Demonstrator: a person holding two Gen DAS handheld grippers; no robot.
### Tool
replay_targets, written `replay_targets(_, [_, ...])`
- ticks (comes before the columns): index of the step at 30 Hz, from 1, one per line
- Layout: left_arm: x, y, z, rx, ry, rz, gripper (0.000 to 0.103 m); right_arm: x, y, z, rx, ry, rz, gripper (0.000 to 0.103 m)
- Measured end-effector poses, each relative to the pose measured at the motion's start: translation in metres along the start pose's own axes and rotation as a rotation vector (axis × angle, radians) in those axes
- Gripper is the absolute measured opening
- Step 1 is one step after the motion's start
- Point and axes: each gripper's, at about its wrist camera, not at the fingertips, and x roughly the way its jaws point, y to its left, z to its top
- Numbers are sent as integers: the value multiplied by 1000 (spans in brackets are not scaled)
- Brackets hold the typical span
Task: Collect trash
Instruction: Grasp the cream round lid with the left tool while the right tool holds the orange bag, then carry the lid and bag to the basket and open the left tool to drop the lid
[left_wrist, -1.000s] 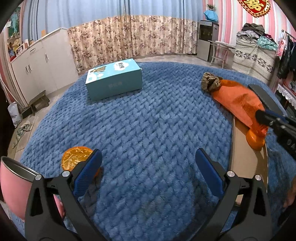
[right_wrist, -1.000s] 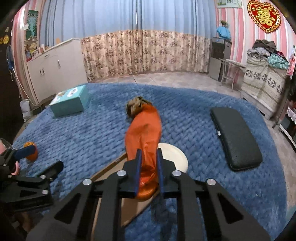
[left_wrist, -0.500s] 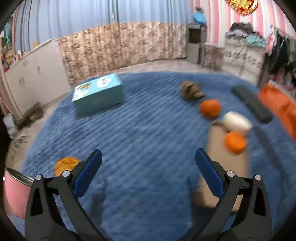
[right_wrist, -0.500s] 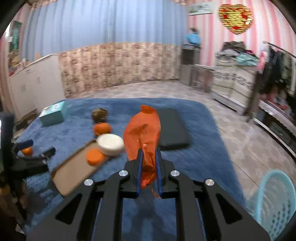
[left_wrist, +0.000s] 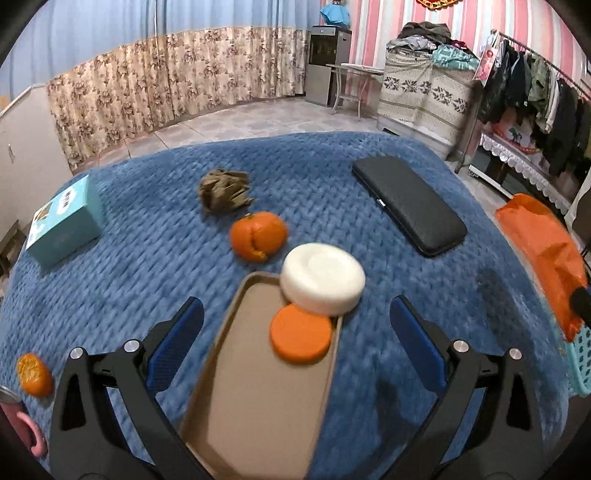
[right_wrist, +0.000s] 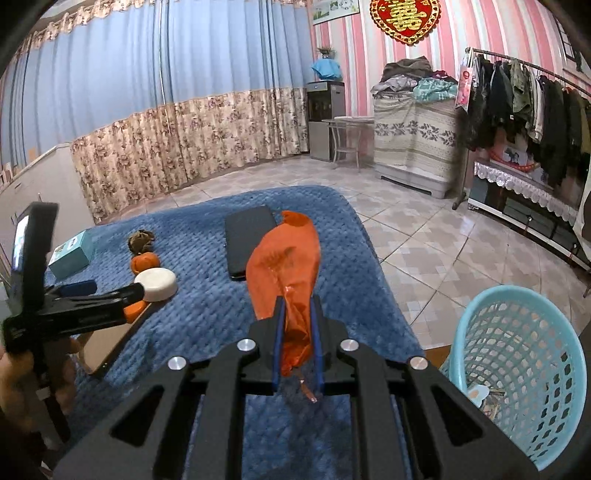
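Observation:
My right gripper (right_wrist: 297, 314) is shut on an orange plastic bag (right_wrist: 284, 262) and holds it in the air above the right edge of the blue blanket; the bag also shows in the left wrist view (left_wrist: 543, 247). A light blue mesh basket (right_wrist: 517, 369) stands on the floor to the lower right. My left gripper (left_wrist: 295, 332) is open and empty above a tan tray (left_wrist: 258, 387). On the blanket lie a peeled orange (left_wrist: 258, 236), a crumpled brown wad (left_wrist: 223, 190), an orange disc (left_wrist: 301, 334) and orange peel (left_wrist: 33, 374).
A white round dish (left_wrist: 323, 282) rests on the tray's far end. A black case (left_wrist: 408, 206), a teal box (left_wrist: 62, 221) and a pink cup (left_wrist: 14, 417) are on or by the blanket. A clothes rack (right_wrist: 535, 110) stands at right.
My right gripper lifted the orange bag off the tray and swung right toward the basket. My left gripper turned right, from the teal box to the tray.

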Motion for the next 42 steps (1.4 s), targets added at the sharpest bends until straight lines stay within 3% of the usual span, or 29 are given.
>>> replay_targets(7, [32,-16,5,27,31,53,94,6,-8,-3,48,3,25,14])
replay_targets(11, [41,-22,4,64,52,60,72,9,-8,-5,47,14,36,14])
replay_targets(13, [43,-22,3,58,49,56,70,10,-8,-4,45,14,37,14])
replay_targets(15, [41,-22,4,56,37,45,60,9,-8,-4,37,15,41,14])
replay_targets(25, [-3,-29,2,56,-63,-17,58,-10,-16,-7,30,-23,15,14])
replay_targets(26, [-10,-31,2,64,-77,-30,45,-15,-18,-7,31,-32,8,13])
replay_targets(27, [-16,-34,2,70,-83,-42,41,-20,-20,-7,33,-40,3,13])
replay_targets(35, [-41,-47,-7,105,-108,-41,41,-44,-39,-19,59,-58,-35,14])
replay_targets(37, [-43,-40,-9,97,-104,-29,53,-43,-43,-19,69,-55,-36,14])
replay_targets(39, [-45,-30,-12,85,-110,-12,71,-42,-44,-17,74,-56,-35,14])
replay_targets(42, [-46,-12,-15,68,-111,3,82,-40,-45,-15,86,-61,-24,14])
